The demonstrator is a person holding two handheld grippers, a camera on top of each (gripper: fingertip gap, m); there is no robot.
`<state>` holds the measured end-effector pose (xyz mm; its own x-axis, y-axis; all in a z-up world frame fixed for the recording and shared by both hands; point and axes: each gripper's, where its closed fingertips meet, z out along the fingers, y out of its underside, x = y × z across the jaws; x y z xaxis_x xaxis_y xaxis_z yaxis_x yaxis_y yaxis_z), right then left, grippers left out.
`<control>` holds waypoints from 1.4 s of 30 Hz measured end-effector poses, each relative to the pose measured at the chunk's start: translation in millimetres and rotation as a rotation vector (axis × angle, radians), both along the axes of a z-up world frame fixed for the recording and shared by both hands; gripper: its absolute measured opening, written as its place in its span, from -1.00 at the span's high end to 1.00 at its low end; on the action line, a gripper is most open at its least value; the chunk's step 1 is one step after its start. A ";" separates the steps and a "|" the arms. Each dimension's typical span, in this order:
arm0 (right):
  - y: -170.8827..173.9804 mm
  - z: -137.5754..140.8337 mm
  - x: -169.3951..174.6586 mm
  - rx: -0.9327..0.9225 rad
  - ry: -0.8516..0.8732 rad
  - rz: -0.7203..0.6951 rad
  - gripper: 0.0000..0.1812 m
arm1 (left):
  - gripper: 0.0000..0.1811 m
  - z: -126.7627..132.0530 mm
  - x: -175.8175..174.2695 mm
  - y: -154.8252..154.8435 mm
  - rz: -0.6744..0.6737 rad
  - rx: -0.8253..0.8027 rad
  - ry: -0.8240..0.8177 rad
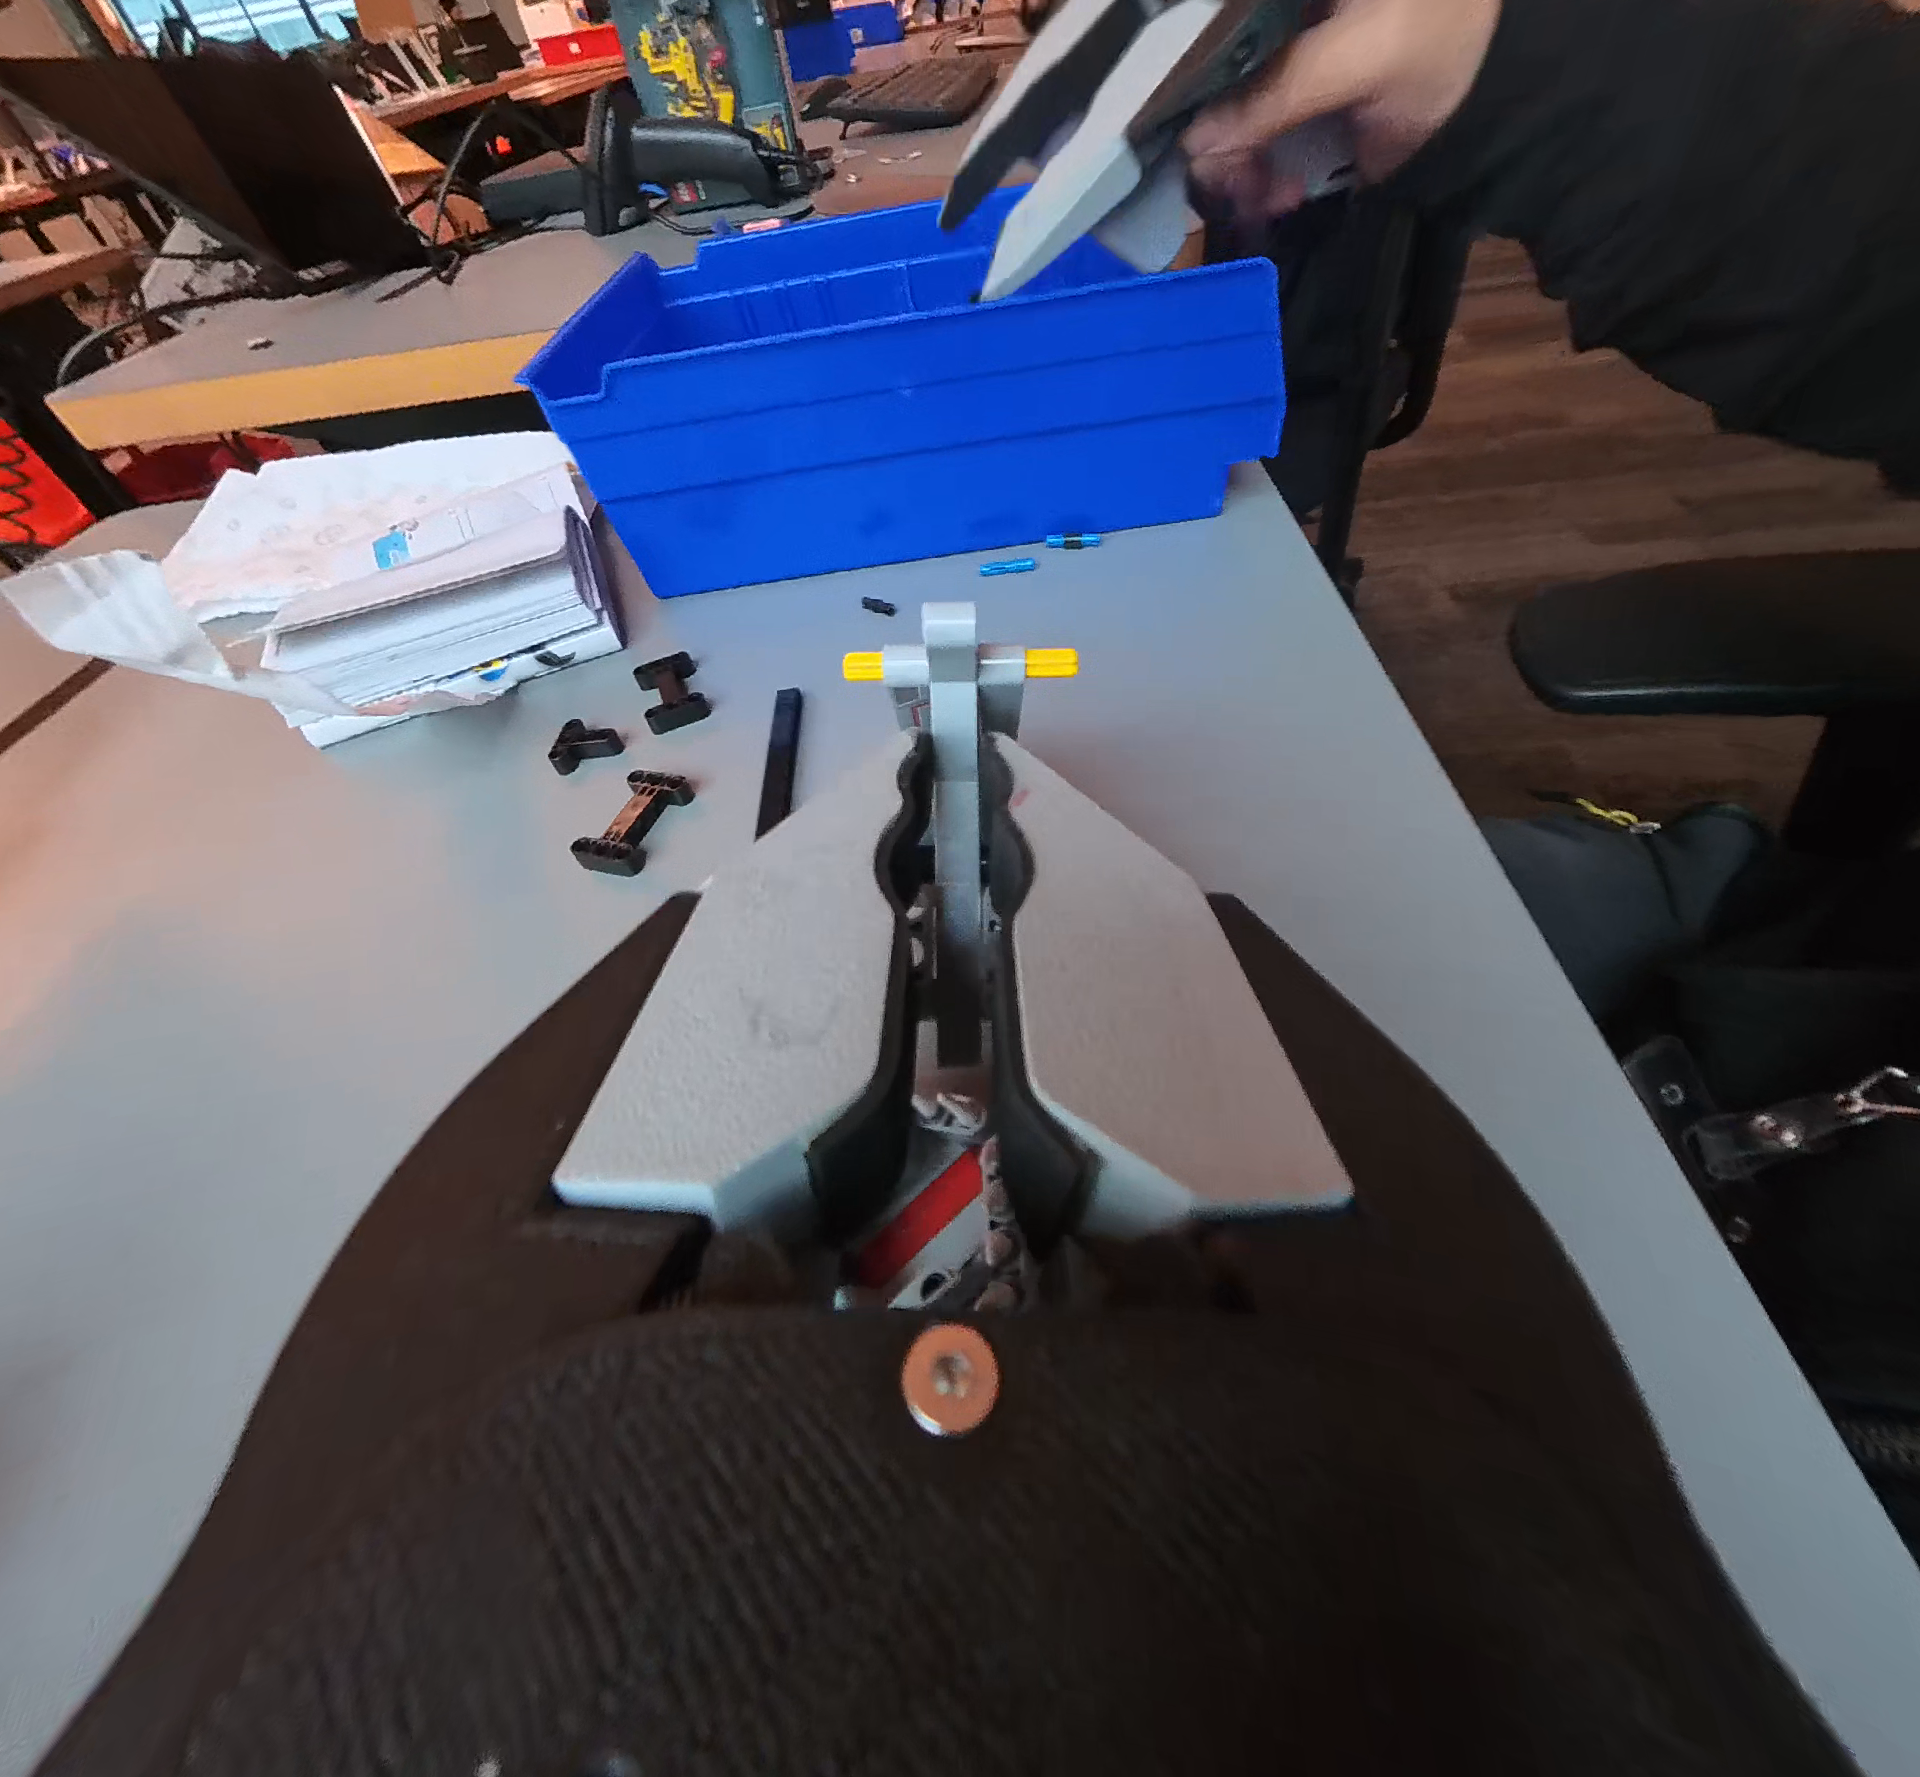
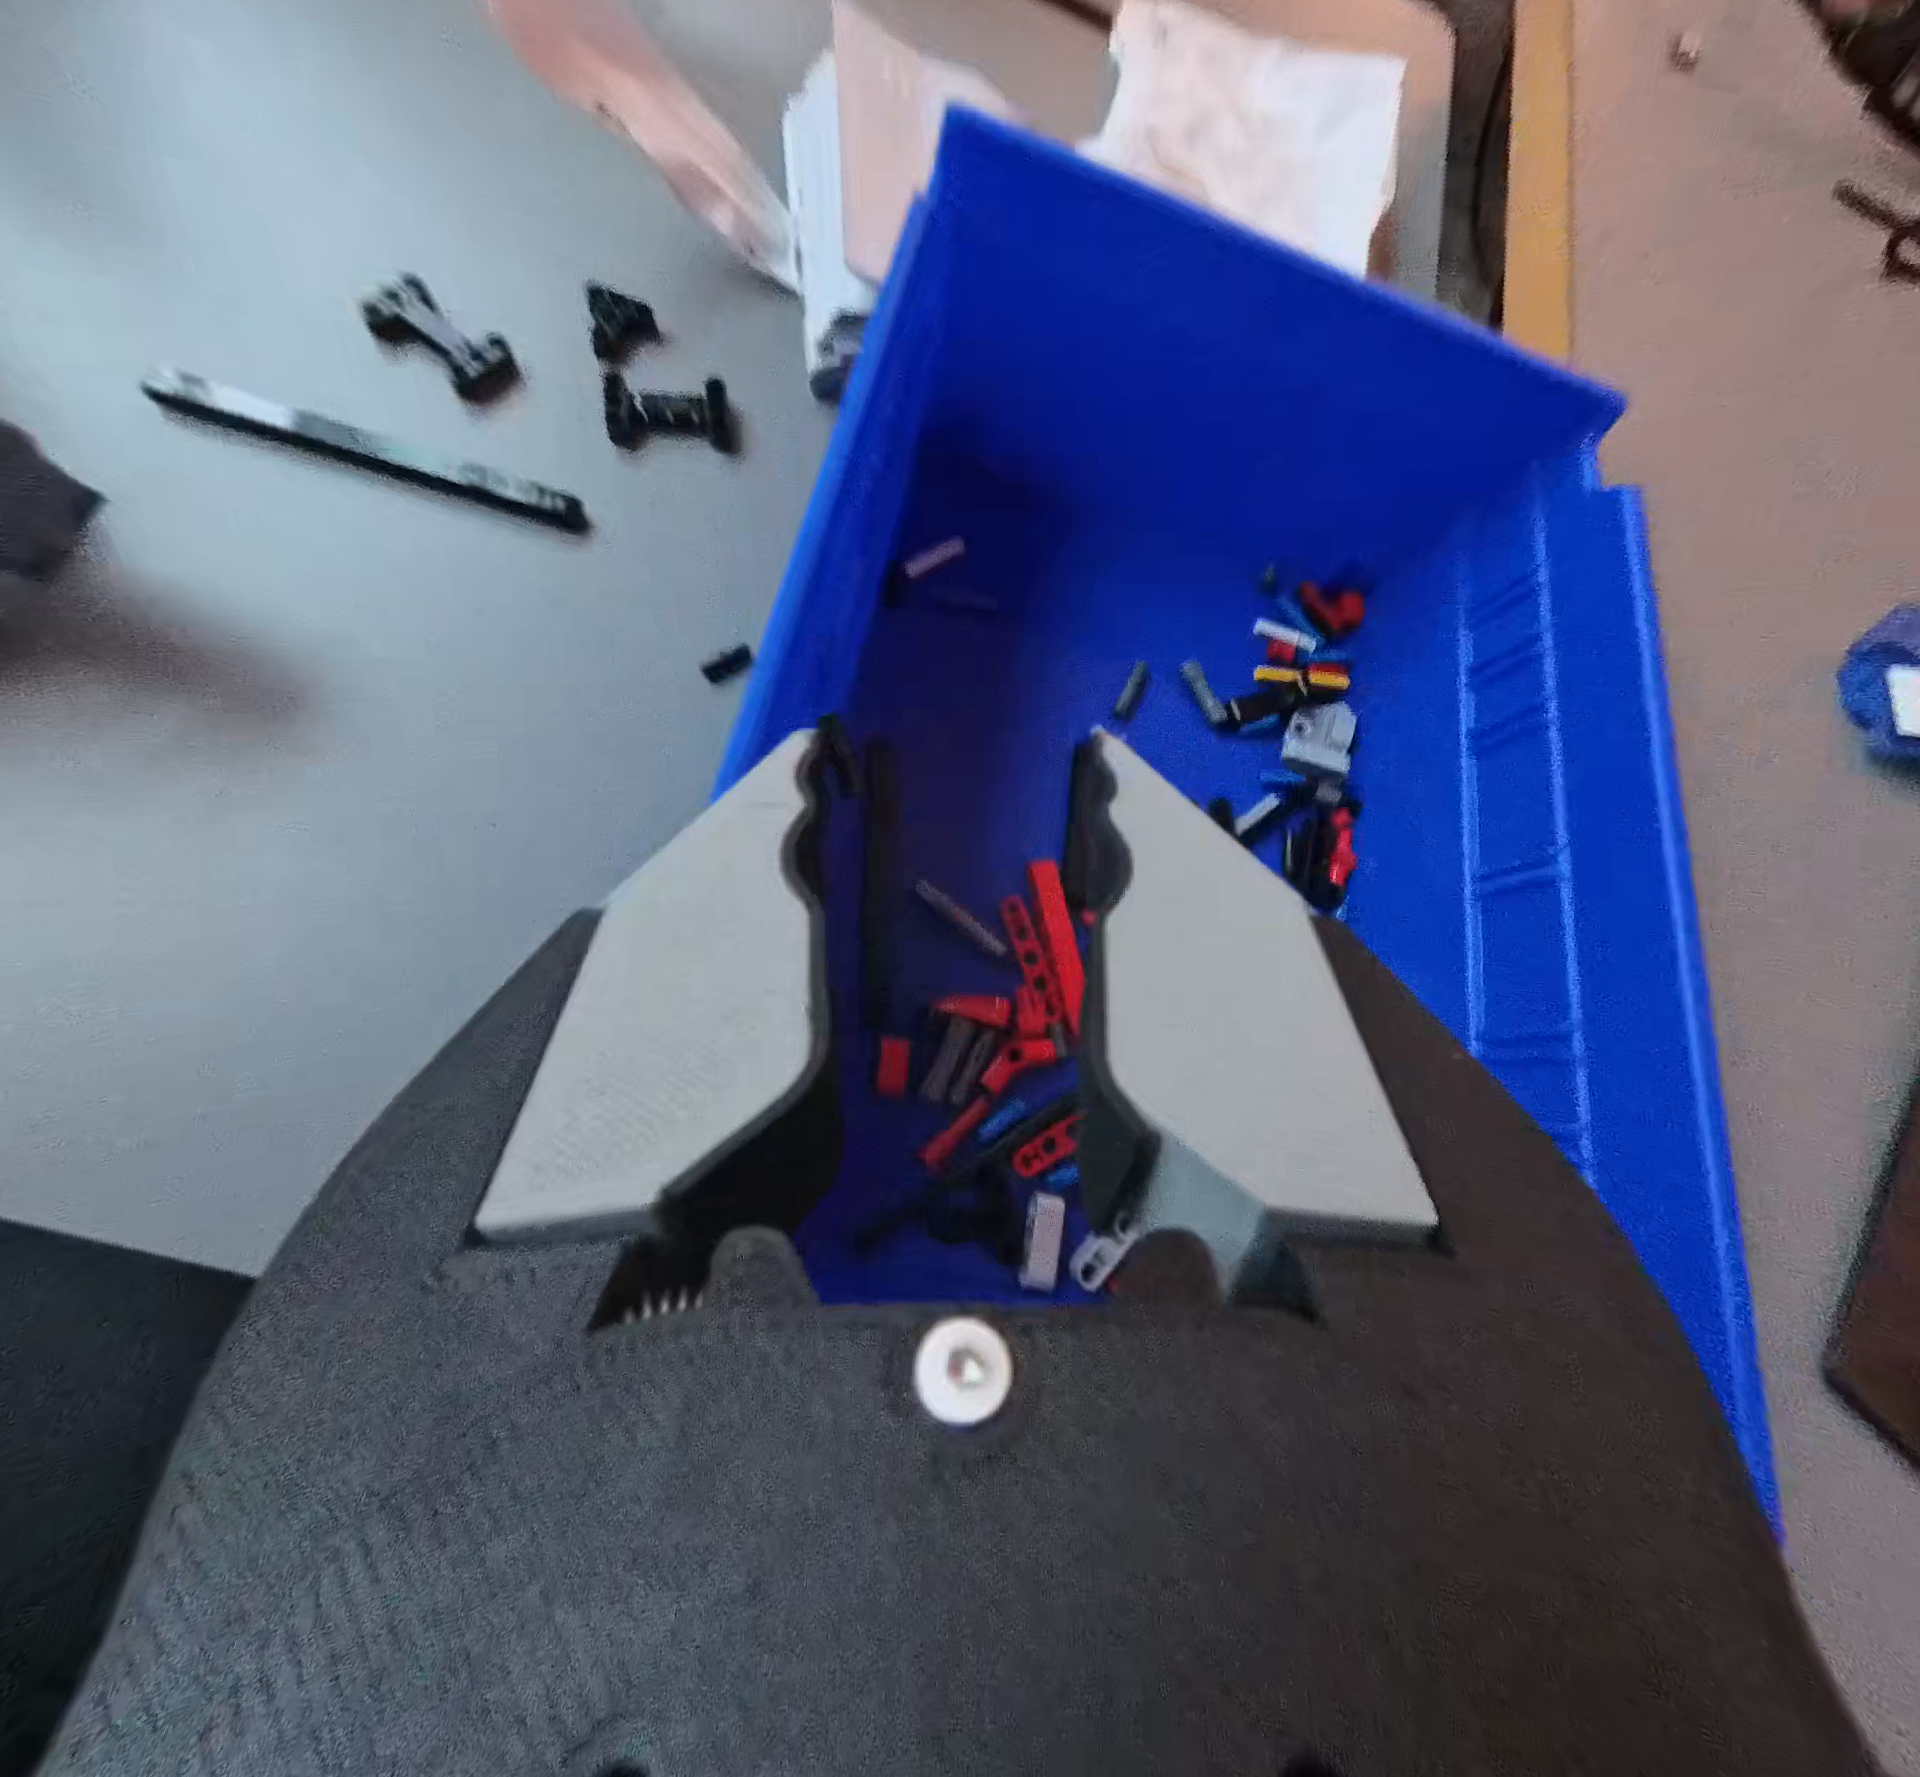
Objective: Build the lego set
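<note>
My left gripper (image 1: 954, 745) is shut on a grey lego assembly (image 1: 951, 678) with a yellow axle (image 1: 961, 663) through its far end, held just above the grey table (image 1: 312, 1000). My right gripper (image 2: 951, 751) is open and empty above the blue bin (image 2: 1195, 377); it also shows in the left wrist view (image 1: 997, 252) over the bin (image 1: 914, 439). Loose red, black and grey lego pieces (image 2: 1023, 1021) lie in the bin, with more at its far right side (image 2: 1294, 709). Black lego connectors (image 1: 634, 771) and a long black beam (image 1: 781, 771) lie on the table.
A stack of instruction booklets and paper (image 1: 416, 574) lies left of the bin. Small blue pins (image 1: 1039, 555) and a black pin (image 1: 878, 604) lie in front of the bin. A lego box (image 1: 696, 34) stands on the far desk. A black chair (image 1: 1714, 647) is at the right.
</note>
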<state>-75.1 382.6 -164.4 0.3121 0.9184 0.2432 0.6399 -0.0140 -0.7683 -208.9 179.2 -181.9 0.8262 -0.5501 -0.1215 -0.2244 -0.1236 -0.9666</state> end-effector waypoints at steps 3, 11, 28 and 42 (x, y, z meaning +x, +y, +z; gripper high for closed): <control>10.5 7.0 2.2 0.178 -0.061 -0.040 0.35 | 0.94 -0.4 -2.9 2.8 0.016 -0.031 -0.050; 11.2 -23.7 7.6 -0.142 -0.016 0.000 0.41 | 0.93 -5.1 -5.3 5.0 0.008 -0.121 -0.175; 27.2 25.0 20.1 -0.772 0.532 0.006 0.52 | 0.93 -5.8 -3.9 4.0 -0.001 -0.119 -0.166; 19.7 -32.1 10.9 -0.723 0.239 -0.103 0.20 | 0.93 -6.3 -4.2 3.6 -0.004 -0.122 -0.163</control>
